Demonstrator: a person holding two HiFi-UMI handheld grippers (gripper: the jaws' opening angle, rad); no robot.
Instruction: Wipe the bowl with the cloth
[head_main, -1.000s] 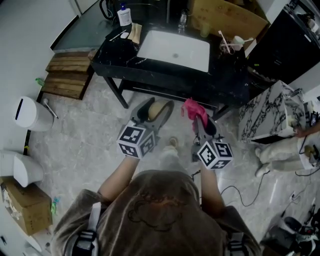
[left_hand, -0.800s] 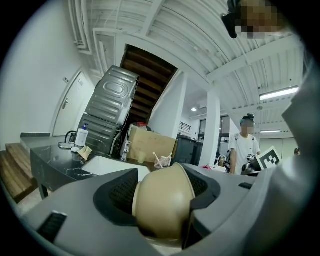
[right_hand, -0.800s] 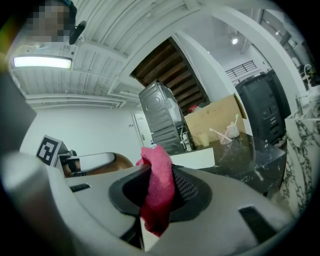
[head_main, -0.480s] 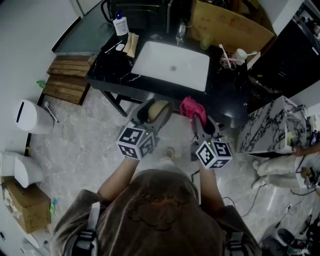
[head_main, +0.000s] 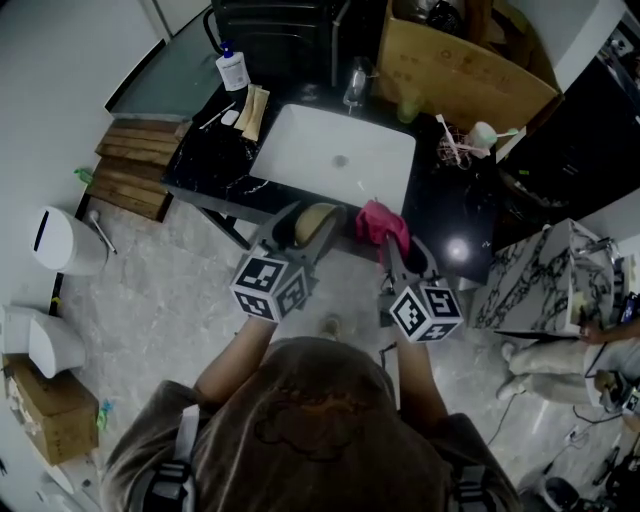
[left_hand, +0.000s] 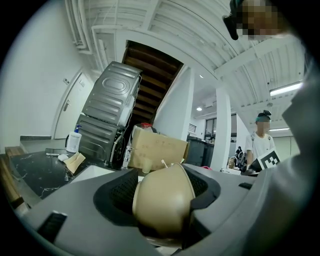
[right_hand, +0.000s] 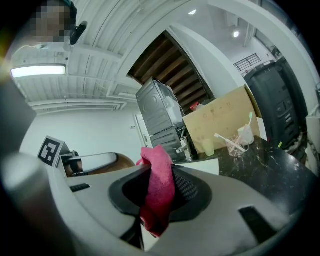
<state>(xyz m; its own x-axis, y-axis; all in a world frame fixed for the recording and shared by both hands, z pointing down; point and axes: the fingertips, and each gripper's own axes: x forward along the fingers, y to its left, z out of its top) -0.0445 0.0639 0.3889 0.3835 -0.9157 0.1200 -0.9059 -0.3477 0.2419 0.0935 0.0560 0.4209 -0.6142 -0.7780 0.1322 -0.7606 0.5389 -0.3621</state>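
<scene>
A tan bowl is clamped between the jaws of my left gripper, held in the air at the front edge of the black counter. In the left gripper view the bowl fills the space between the jaws, of my left gripper. My right gripper is shut on a pink cloth, which bunches up above its jaws just right of the bowl. The right gripper view shows the cloth hanging between the jaws of that gripper, and the bowl with the left gripper at its left.
A white sink is set in the black marble counter straight ahead. A soap bottle, a cardboard box, a cup of toothbrushes stand around it. Wooden pallets and a white bin lie at the left.
Both grippers, with bowl and cloth, have come closer to the counter; the sink now lies just beyond them. Neither grip has changed.
</scene>
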